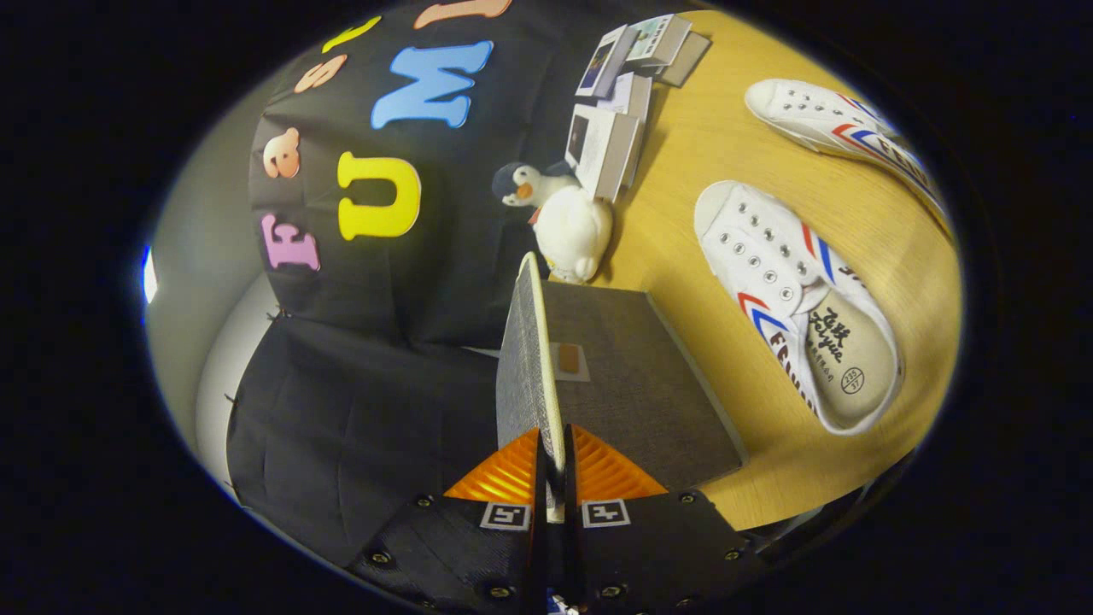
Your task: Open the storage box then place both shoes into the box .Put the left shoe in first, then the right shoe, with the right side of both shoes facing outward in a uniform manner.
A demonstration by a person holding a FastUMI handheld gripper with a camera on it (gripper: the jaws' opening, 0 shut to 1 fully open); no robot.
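The claw pinches the edge of the grey storage box's lid, holding it open so both white shoes, waiting beyond on the tabletop, can go in.

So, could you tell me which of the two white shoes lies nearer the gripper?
The shoe beside the grey storage box, its insole showing; the other shoe lies beyond it. The gripper is shut on the box's lid.

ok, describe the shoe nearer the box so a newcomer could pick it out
On the wooden table, beyond the grey storage box whose lid the gripper pinches, lie two white sneakers. The nearer sneaker lies beside the box, its printed insole showing; the far sneaker doesn't show one.
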